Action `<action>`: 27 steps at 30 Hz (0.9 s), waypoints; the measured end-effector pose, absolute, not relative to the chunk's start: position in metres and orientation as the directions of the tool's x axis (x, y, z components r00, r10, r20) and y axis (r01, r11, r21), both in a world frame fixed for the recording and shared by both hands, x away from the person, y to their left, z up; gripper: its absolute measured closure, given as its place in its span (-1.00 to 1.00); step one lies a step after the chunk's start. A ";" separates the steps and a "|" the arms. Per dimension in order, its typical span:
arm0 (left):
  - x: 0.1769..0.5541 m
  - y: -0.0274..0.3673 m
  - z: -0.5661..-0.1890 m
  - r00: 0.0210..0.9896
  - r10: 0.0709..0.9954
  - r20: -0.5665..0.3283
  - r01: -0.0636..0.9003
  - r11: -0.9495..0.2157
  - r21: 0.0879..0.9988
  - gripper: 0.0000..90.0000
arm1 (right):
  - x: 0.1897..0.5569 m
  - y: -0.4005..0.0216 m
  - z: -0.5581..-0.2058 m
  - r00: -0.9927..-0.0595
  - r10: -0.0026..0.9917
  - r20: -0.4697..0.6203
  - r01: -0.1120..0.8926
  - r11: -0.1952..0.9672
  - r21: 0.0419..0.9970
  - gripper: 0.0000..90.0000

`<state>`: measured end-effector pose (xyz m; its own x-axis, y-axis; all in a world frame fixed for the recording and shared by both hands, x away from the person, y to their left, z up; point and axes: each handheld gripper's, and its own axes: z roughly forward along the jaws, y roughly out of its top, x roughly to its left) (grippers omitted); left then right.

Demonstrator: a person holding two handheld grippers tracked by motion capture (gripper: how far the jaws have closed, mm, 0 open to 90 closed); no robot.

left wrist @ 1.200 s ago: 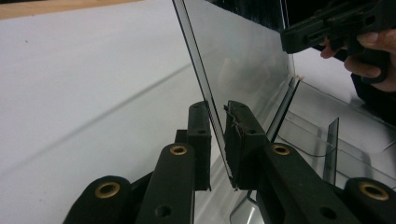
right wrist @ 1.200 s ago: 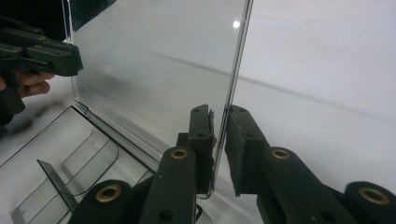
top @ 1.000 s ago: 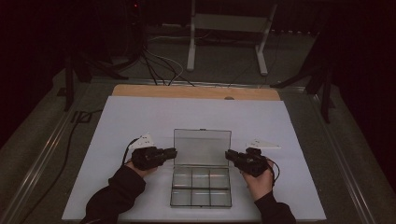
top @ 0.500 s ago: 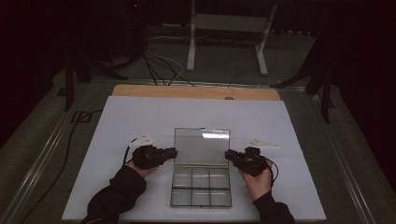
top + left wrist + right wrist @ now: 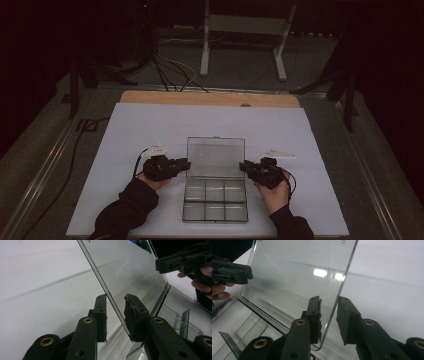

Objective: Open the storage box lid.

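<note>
White sheet [image 5: 150,130]: covers the tabletop [image 5: 210,98], whose wooden edge shows along the far side.
Box [image 5: 215,200]: clear plastic, split into six compartments, near the front middle of the sheet, between the two hands.
Lid [image 5: 216,157]: clear, hinged at the box's far edge, standing raised and near upright; its left and right side edges each run between a pair of jaws.
Left tongs [image 5: 186,164]: held level at the lid's left edge. In the left gripper view, the left tongs [image 5: 115,315] have the lid [image 5: 130,267] edge in the gap, close to or just against the right pad and clear of the left pad; the jaws have just been opening and are parted, not pressing.
Right tongs [image 5: 243,167]: held level at the lid's right edge. In the right gripper view, the right tongs [image 5: 329,316] straddle the lid [image 5: 299,272] edge with space showing on both sides; the jaws have just been opening and are loose around it.
White tags [image 5: 280,153]: small flat pieces lying on the sheet beyond each hand.
</note>
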<state>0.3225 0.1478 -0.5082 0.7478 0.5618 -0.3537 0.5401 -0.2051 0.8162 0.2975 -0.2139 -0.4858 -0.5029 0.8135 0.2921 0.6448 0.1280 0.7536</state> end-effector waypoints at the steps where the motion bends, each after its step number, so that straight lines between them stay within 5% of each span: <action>1: 0.323 0.148 -0.509 0.742 0.566 -0.360 0.548 -0.202 0.811 0.61 | 0.298 -0.214 -0.486 -0.501 0.815 0.292 0.647 0.128 0.751 0.59; 13: 0.321 0.137 -0.510 0.753 0.561 -0.345 0.551 -0.252 0.795 0.54 | 0.299 -0.200 -0.489 -0.518 0.806 0.284 0.665 0.172 0.727 0.64; 19: 0.321 0.141 -0.509 0.747 0.560 -0.358 0.557 -0.233 0.797 0.36 | 0.300 -0.200 -0.490 -0.532 0.794 0.295 0.665 0.176 0.726 0.32; 27: 0.316 0.139 -0.506 0.769 0.551 -0.325 0.530 -0.265 0.805 -0.21 | 0.300 -0.196 -0.491 -0.567 0.769 0.296 0.656 0.203 0.727 -0.13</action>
<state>0.3158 0.1386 -0.5061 0.7685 0.5512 -0.3248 0.5305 -0.2652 0.8051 0.2998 -0.1962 -0.4910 -0.5670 0.7686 0.2963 0.6555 0.2032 0.7273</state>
